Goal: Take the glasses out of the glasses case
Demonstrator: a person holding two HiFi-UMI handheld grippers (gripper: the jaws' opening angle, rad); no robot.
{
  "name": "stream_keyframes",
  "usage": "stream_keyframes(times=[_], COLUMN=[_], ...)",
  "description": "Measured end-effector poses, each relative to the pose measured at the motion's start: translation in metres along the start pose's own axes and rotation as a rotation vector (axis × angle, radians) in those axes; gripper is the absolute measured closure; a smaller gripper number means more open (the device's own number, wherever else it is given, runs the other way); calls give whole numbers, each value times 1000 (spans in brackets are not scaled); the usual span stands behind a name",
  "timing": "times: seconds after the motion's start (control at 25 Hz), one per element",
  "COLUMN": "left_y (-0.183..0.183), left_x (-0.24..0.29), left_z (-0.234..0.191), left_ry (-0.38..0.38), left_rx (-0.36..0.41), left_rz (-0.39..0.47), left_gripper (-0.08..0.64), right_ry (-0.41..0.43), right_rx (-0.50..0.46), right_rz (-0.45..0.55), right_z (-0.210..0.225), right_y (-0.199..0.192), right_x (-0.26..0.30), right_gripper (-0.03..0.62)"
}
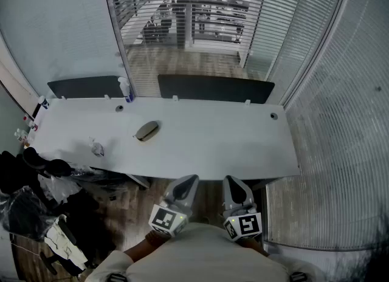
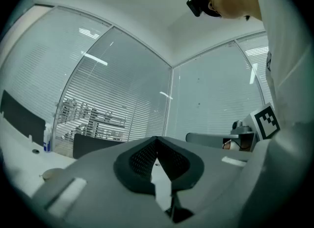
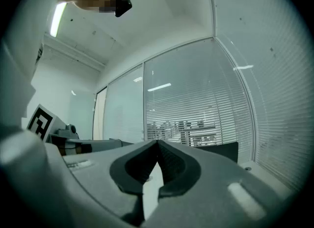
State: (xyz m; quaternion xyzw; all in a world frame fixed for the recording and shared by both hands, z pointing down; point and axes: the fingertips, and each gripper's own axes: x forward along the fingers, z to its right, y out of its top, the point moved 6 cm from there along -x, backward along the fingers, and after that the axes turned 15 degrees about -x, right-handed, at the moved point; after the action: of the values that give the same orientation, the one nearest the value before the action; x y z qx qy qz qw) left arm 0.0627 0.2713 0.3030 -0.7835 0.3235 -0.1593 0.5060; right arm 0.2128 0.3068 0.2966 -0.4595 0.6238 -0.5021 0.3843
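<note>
A closed tan glasses case (image 1: 146,130) lies on the long white table (image 1: 213,147), left of its middle; a sliver of the glasses case (image 2: 50,174) peeks past the jaw body in the left gripper view. My left gripper (image 1: 190,180) is held level just short of the table's near edge, shut with nothing in it. Beside it on the right, my right gripper (image 1: 231,181) is also shut and empty. In each gripper view the jaws meet at the tip, left gripper (image 2: 157,138), right gripper (image 3: 158,142). The glasses themselves are not visible.
A crumpled clear wrapper (image 1: 97,148) lies on the table's left part. A spray bottle (image 1: 127,90) stands at the back edge near two dark screens (image 1: 213,88). Small bottles (image 1: 36,113) sit at the far left end. Dark bags and clothing (image 1: 36,196) pile on the floor to the left.
</note>
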Motion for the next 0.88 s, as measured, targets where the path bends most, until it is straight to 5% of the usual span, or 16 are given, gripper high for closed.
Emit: stream_keyframes(times=[0.88], left_y=[-7], left_x=[7], left_z=[3], left_ry=[15], left_rx=[-3], left_rz=[-22], left_gripper=[558], right_ry=[3], right_rx=[77], right_rz=[35], right_z=[10], right_y=[3], right_x=[-6], right_gripper=[592])
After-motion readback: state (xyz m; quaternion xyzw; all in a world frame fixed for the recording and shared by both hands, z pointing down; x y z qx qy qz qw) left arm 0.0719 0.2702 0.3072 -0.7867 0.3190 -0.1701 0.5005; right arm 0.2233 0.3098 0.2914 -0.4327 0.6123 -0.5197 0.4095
